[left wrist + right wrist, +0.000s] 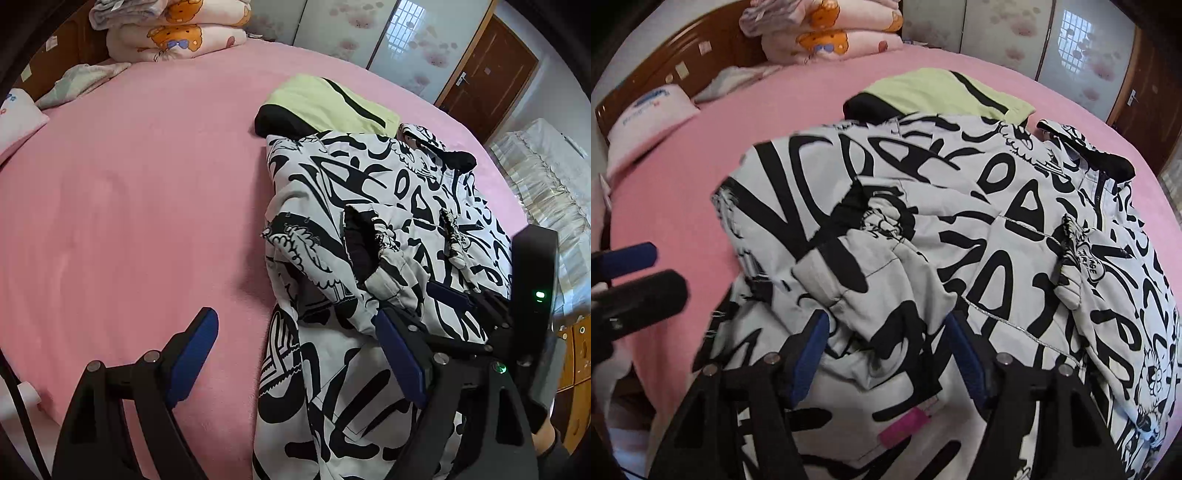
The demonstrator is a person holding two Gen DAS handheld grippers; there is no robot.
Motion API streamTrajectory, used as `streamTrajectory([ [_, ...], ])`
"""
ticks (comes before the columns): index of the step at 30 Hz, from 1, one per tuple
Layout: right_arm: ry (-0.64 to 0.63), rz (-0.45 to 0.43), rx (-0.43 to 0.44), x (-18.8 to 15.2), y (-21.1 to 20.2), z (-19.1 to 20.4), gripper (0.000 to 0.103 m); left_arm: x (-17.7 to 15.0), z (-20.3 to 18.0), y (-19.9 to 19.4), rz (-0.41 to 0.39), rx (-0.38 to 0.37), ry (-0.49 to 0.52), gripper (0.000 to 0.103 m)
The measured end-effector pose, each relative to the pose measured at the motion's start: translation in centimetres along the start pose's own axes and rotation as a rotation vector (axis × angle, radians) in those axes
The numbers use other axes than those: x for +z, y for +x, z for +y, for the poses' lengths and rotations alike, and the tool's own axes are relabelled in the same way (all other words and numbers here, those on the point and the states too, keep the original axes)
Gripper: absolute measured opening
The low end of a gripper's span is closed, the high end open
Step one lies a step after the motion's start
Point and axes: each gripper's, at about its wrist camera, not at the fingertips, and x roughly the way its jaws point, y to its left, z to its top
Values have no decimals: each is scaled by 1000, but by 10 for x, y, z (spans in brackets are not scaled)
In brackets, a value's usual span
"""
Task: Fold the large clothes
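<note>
The black-and-white printed jacket point(369, 229) lies partly folded on the pink bedsheet point(129, 221), filling the right half of the left wrist view and nearly the whole centre and right of the right wrist view point(960, 221). One sleeve is doubled across its body, with a dark-lined cuff point(360, 236) showing at the middle of the frame, and a second cuff point(1071, 258) sits to the right in the right wrist view. A pink tag point(905, 424) shows on the cloth at the bottom centre of that view. The left gripper point(295, 354) has its blue-padded fingers spread wide: one finger point(192, 350) hangs over bare sheet at lower left, the other point(400, 362) is over the jacket's edge at lower right, and nothing is pinched between them. The right gripper point(886, 354) stands over the jacket with its fingers apart; a puffy fold of the sleeve lies between the pads, and they do not visibly press on it. In the left wrist view the right gripper also shows at the right edge, with a green light on its body. Behind the jacket, touching its far edge, lies a light green and black garment point(325, 99). Folded patterned quilts point(173, 33) are stacked at the upper left, against a wooden headboard point(665, 62), with a pillow point(650, 114) near it.
</note>
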Motion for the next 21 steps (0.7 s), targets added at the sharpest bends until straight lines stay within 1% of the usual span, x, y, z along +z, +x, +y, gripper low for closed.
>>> streamTrajectory([
  [2,0,13,3,-1,8,-1,65,0,-1,2,1,-2,4,86],
  [3,4,12,10,-1,9,-2,58,0,-2,2,0,-2,5,86],
  [4,8,7,16,-2,10,-4,43,0,-2,2,0,-4,7,86],
  [5,7,10,19,-1,10,-4,37,-1,-3,2,0,-6,9,86],
  [7,9,8,-4,0,7,-7,18,-1,-5,2,2,-7,13,86],
  [9,32,-13,-11,3,-1,-14,13,0,-8,2,-1,-10,18,86],
  [12,140,-82,7,6,-28,-41,12,0,-11,0,-7,-9,28,86],
  [14,248,-134,19,2,-51,-67,12,0,-13,0,-8,-13,31,86],
  [16,336,-160,36,-7,-67,-88,12,0,-15,1,-4,-20,33,86],
  [18,405,-156,58,-18,-73,-107,12,-1,-18,3,1,-26,38,86],
  [19,427,-140,66,-25,-72,-116,15,-2,-20,4,4,-28,41,86],
  [21,445,-88,54,-39,-63,-126,16,-4,-25,8,16,-33,50,86],
])
